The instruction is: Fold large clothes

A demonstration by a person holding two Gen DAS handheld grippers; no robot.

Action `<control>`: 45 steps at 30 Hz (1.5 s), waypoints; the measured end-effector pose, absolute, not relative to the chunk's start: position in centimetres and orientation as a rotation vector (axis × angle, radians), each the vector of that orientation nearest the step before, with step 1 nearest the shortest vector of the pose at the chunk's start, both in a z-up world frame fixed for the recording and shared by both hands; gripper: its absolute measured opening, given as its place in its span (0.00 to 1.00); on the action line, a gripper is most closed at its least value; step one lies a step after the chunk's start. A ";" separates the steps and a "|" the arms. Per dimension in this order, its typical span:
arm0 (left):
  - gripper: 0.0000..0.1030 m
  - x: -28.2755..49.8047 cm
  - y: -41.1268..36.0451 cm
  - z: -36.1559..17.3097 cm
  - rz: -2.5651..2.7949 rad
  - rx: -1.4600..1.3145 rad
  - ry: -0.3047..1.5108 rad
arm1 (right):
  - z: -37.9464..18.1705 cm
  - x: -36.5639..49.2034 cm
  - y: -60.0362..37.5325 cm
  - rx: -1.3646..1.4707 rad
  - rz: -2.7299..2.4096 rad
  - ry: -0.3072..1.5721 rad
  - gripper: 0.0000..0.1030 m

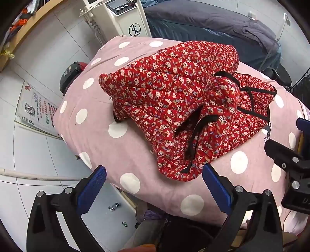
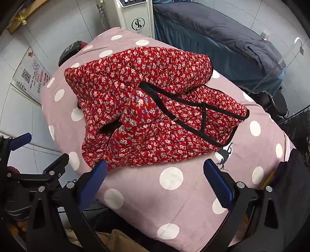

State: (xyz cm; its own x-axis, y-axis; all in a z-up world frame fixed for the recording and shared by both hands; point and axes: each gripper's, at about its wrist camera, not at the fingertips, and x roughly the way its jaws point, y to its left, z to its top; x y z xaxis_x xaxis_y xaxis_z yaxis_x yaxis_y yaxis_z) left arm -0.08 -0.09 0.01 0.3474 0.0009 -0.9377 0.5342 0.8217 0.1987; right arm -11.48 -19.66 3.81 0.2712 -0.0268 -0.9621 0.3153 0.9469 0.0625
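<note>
A red quilted jacket with a small flower print and black trim lies bunched and partly folded on a pink cover with white dots. My left gripper hangs open above the cover's near edge, just short of the jacket's lower hem, nothing between its blue pads. My right gripper is open too, above the cover in front of the jacket's near edge; its left pad overlaps the hem in the picture. Each gripper shows at the side of the other's view.
A white machine with dials stands beyond the cover. A bed with dark blue bedding lies at the back right. A printed sign leans at the left on the tiled floor. A black wire rack stands at the right.
</note>
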 end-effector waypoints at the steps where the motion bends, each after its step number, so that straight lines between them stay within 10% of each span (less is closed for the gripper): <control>1: 0.94 -0.2 -0.2 0.0 -0.367 0.533 1.175 | 3.8 -11.6 -19.7 0.264 -0.232 1.277 0.95; 45: 0.94 -0.6 -2.8 -1.3 -0.369 0.622 1.205 | 2.4 -12.4 -22.0 0.288 -0.259 1.289 0.95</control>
